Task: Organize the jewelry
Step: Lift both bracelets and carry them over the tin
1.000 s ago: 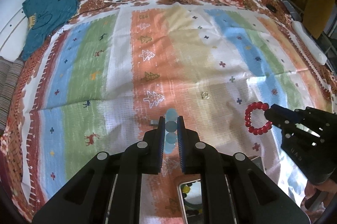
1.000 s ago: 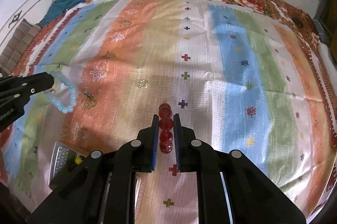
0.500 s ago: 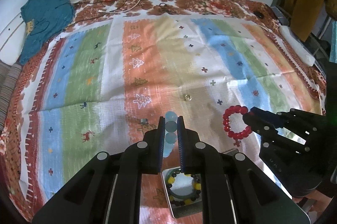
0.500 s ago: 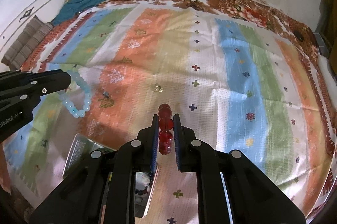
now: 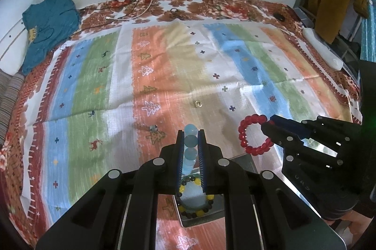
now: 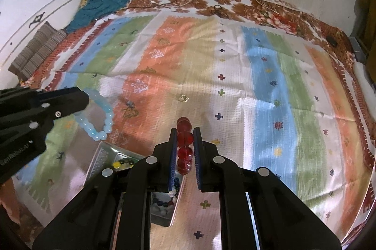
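Note:
My left gripper (image 5: 190, 132) is shut on a light blue bead bracelet (image 5: 189, 146), held above a metal tray (image 5: 199, 217) that holds a yellow-and-black bead bracelet (image 5: 195, 203). My right gripper (image 6: 185, 130) is shut on a red bead bracelet (image 6: 185, 146). In the left wrist view the red bracelet (image 5: 252, 135) hangs from the right gripper (image 5: 268, 126) beside the tray. In the right wrist view the blue bracelet (image 6: 98, 116) hangs from the left gripper (image 6: 83, 97) above the tray (image 6: 103, 156). A small gold ring (image 5: 198, 104) and a small dark earring (image 5: 153, 128) lie on the striped cloth.
The striped cloth (image 5: 164, 67) covers a floral bedsheet (image 5: 211, 8). A teal shirt (image 5: 49, 24) lies at the back left, with cables (image 5: 141, 13) near the wall. A white object (image 5: 322, 50) lies at the right edge. The ring also shows in the right wrist view (image 6: 182, 98).
Both grippers have pulled back and risen with their bracelets still held. The tray with the yellow-and-black bracelet has come further into view beneath them.

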`<control>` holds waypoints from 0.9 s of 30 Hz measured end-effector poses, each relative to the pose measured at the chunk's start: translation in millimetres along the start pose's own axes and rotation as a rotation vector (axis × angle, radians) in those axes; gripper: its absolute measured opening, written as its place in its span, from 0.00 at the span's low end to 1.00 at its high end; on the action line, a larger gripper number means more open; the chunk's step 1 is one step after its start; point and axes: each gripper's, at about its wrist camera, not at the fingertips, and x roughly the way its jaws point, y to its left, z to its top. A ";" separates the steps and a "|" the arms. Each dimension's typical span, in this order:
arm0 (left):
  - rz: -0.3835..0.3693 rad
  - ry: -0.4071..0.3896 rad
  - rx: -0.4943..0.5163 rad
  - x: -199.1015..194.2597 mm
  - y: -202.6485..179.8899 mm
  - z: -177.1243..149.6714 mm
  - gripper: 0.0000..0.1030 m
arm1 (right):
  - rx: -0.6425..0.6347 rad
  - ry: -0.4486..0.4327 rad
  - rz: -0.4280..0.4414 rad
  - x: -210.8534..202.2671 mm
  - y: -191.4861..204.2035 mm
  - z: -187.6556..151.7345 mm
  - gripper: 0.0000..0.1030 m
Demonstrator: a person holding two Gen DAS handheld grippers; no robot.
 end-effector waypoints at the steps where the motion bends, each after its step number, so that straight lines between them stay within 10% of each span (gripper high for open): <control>1: -0.001 -0.001 0.001 -1.2 -0.7 -0.8 0.11 | -0.002 -0.001 0.004 -1.5 1.0 -0.9 0.14; 27: -0.014 -0.034 -0.012 -27.0 -7.3 -21.4 0.11 | -0.019 -0.016 0.030 -28.4 15.9 -25.2 0.14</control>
